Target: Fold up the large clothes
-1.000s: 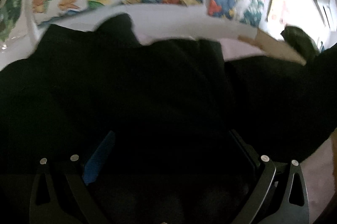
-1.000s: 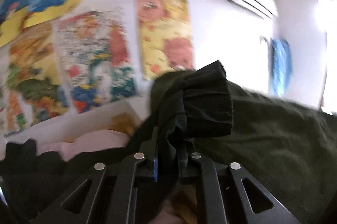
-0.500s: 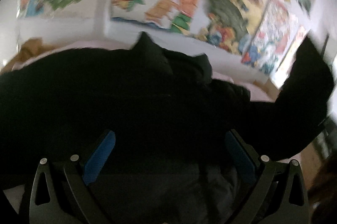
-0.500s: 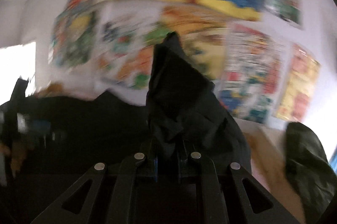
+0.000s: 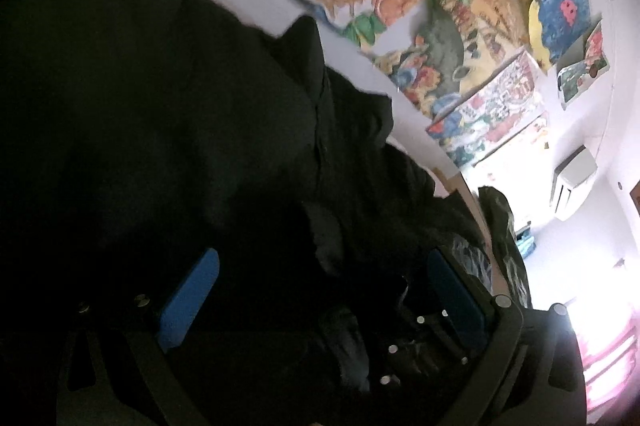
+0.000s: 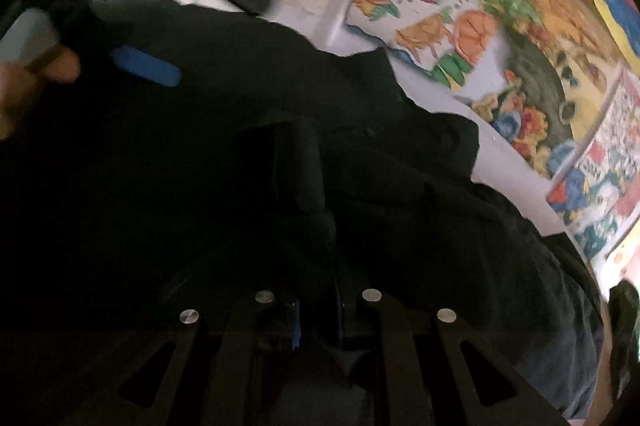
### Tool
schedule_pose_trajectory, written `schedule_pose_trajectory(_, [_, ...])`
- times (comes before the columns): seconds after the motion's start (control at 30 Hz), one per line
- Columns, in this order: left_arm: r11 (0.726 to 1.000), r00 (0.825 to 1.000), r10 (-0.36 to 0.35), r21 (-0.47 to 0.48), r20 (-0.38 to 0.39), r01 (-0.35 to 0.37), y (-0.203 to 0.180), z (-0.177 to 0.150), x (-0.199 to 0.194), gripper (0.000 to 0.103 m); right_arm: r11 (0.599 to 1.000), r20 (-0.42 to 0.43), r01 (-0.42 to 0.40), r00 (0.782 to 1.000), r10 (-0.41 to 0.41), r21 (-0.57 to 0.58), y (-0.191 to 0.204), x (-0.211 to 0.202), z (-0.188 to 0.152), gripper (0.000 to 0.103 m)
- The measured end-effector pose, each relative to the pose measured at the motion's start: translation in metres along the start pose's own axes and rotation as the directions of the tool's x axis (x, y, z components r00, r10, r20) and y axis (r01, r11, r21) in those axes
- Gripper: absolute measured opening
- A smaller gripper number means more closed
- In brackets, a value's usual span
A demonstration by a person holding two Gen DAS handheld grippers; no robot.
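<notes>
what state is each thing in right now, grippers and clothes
left gripper: open, blue pads wide apart over the cloth
right gripper: shut on a fold of the black garment
black garment: rumpled, not folded flat
dark green garment: crumpled heap at the right
air conditioner: mounted on the wall

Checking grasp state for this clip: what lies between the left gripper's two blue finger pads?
In the left wrist view, only the black garment lies between the pads of the left gripper, which stand wide apart and unclamped.
</notes>
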State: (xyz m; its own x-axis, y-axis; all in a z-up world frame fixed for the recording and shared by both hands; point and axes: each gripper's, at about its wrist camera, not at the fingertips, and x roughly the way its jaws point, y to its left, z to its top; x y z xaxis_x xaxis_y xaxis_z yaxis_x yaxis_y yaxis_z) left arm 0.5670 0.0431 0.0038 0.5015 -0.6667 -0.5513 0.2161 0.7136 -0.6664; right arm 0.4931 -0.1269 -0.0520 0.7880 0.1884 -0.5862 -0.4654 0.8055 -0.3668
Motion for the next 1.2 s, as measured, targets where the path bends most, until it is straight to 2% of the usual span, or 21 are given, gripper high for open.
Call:
schedule_pose_trajectory(0.2, [0.996, 0.999, 0.009, -0.085, -0.041, -0.012, 0.015, -0.003, 0.024, 0.099, 1.0, 0.029, 0.0, 1.0, 0.001, -0.016, 0.005, -0.001, -0.006, 0.012])
schedule_pose_trajectory(0.27, [0.995, 0.999, -0.003, -0.104, -0.041, -0.001, 0.016, -0.002, 0.028, 0.091, 0.999, 0.029, 0.0, 1.0, 0.001, -0.038, 0.011, -0.003, -0.008, 0.012])
schedule_pose_trajectory(0.33, [0.991, 0.998, -0.011, -0.13, -0.055, 0.004, 0.02, -0.002, 0.035, 0.058, 0.998, 0.032, 0.004, 0.999, -0.002, -0.07, 0.019, -0.004, -0.008, 0.015])
schedule_pose_trajectory(0.37, [0.99, 0.998, -0.006, -0.14, -0.067, -0.003, 0.023, -0.003, 0.038, 0.051, 0.996, 0.033, 0.008, 0.999, -0.005, -0.092, 0.024, -0.005, -0.009, 0.015])
schedule_pose_trajectory(0.43, [0.989, 0.996, 0.008, -0.147, -0.087, -0.021, 0.027, -0.003, 0.047, 0.023, 0.992, 0.036, 0.01, 0.999, -0.005, -0.128, 0.03, -0.004, -0.009, 0.018])
schedule_pose_trajectory(0.53, [0.99, 0.996, -0.001, -0.139, -0.087, -0.011, 0.028, -0.004, 0.051, 0.007, 0.982, 0.039, 0.019, 0.999, -0.012, -0.19, 0.043, -0.004, -0.01, 0.023])
schedule_pose_trajectory(0.6, [0.994, 0.998, 0.012, -0.104, -0.065, -0.019, 0.023, -0.003, 0.048, 0.003, 0.975, 0.043, 0.023, 0.999, -0.014, -0.221, 0.047, -0.006, -0.012, 0.026])
schedule_pose_trajectory(0.67, [0.998, 0.998, 0.056, -0.041, -0.014, -0.057, 0.013, 0.0, 0.039, 0.002, 0.974, 0.046, 0.015, 0.999, -0.005, -0.225, 0.046, -0.01, -0.012, 0.032])
schedule_pose_trajectory(0.7, [0.996, 0.995, 0.09, 0.012, 0.029, -0.09, 0.005, 0.003, 0.031, 0.002, 0.977, 0.05, 0.007, 0.999, 0.004, -0.215, 0.042, -0.013, -0.013, 0.042])
schedule_pose_trajectory(0.73, [0.992, 0.991, 0.113, 0.046, 0.066, -0.117, -0.002, 0.007, 0.023, 0.002, 0.981, 0.058, 0.007, 0.998, 0.005, -0.196, 0.037, -0.017, -0.013, 0.058])
schedule_pose_trajectory(0.8, [0.98, 0.978, 0.148, 0.108, 0.145, -0.164, -0.013, 0.013, 0.007, 0.002, 0.989, 0.083, -0.012, 0.996, 0.024, -0.146, 0.025, -0.029, -0.012, 0.07])
schedule_pose_trajectory(0.87, [0.968, 0.965, 0.171, 0.151, 0.2, -0.203, -0.019, 0.018, -0.01, 0.002, 0.996, 0.11, -0.033, 0.993, 0.041, -0.077, 0.005, -0.048, -0.009, 0.07])
schedule_pose_trajectory(0.97, [0.958, 0.953, 0.192, 0.166, 0.235, -0.234, -0.014, 0.02, -0.028, 0.002, 0.998, 0.153, -0.059, 0.987, 0.053, 0.035, -0.028, -0.07, -0.007, 0.07])
schedule_pose_trajectory(1.03, [0.939, 0.932, 0.243, 0.175, 0.268, -0.296, -0.007, 0.021, -0.037, 0.002, 0.989, 0.179, -0.06, 0.983, 0.035, 0.138, -0.058, -0.079, -0.006, 0.071])
schedule_pose_trajectory(1.13, [0.905, 0.898, 0.336, 0.165, 0.285, -0.391, 0.006, 0.022, -0.04, 0.002, 0.973, 0.133, 0.009, 0.99, -0.041, 0.232, -0.097, -0.072, -0.007, 0.071])
schedule_pose_trajectory(1.2, [0.893, 0.888, 0.38, 0.149, 0.258, -0.426, 0.017, 0.023, -0.032, 0.002, 0.955, 0.101, 0.06, 0.991, -0.093, 0.291, -0.121, -0.06, -0.012, 0.071])
